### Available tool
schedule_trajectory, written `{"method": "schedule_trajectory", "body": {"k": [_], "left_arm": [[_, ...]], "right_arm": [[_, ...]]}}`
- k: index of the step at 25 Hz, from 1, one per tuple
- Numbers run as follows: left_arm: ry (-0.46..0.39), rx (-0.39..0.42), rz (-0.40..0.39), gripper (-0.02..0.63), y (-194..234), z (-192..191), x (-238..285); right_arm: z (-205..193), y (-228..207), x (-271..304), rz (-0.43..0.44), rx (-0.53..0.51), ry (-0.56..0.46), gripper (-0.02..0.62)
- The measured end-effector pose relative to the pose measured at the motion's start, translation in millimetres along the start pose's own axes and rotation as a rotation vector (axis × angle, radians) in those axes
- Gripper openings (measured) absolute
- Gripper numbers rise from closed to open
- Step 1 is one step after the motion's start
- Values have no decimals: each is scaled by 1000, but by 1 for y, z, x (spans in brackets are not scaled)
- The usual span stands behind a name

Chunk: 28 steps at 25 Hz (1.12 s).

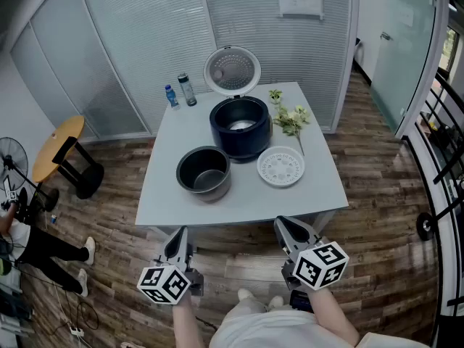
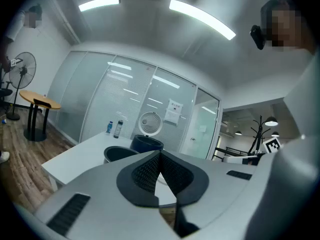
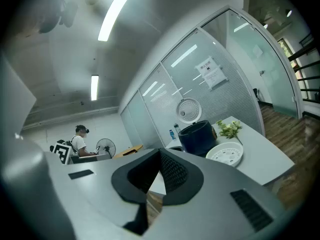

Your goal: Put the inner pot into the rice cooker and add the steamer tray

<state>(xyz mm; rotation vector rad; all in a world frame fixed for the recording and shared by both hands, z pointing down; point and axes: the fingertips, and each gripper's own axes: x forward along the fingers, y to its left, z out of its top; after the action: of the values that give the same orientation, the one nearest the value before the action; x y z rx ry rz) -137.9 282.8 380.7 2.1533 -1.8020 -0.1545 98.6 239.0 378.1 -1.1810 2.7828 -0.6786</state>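
wood floor and glass walls are all around one pale counter (image 1: 163,194). on it we count one dark blue rice cooker (image 1: 240,133), one inner pot (image 1: 204,172), one steamer tray (image 1: 280,167), two bottles and one green sprig (image 1: 288,116).

the small blue bottle (image 1: 171,96) and the taller dark bottle (image 1: 187,90) stand side by side at the far left corner. the cooker's lid (image 1: 232,69) stands up, open. inside the cooker we see only its shiny bottom. the inner pot sits on the counter, just beside the cooker, on the near left, and it is empty. the white steamer tray lies flat on the near right of the cooker.

we hold two claws, low, just before the near edge of the counter and apart from all the things. our left claw (image 1: 180,232) is pressed together with nothing in it. our right claw (image 1: 281,223) is pressed together too, and empty.

off to the left, one round wooden stool (image 1: 61,147) stands on the floor.
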Motion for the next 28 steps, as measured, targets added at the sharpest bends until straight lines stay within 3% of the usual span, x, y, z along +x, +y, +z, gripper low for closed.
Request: {"method": "schedule_trajectory", "body": {"k": [5,9,14,15,16,17,20,28], "left_arm": [[37,-19,38,11,6,-15,2],[59,-16,7,11,-3,-23,7],[59,29,51,16,-1,-22,10],[69,36,72,164,3,-25,10],[82,43,89,249,6,-28,10],[90,47,105,249,11,-30,10],[88,35,148,247,25,-33,5],[100,14,210,247,54,-45,17]], "right_arm": [[-8,4,3,-16,-106,36,17],[-12,0,4,-31,-125,62,17],[-16,11,14,41,-145,96,22],[-19,15,17,70,-156,118,100],[-23,19,20,92,-172,141,238],[-24,20,24,100,-191,154,264],[-26,21,31,90,-222,156,264],[-40,10,62,117,-185,205,264]]}}
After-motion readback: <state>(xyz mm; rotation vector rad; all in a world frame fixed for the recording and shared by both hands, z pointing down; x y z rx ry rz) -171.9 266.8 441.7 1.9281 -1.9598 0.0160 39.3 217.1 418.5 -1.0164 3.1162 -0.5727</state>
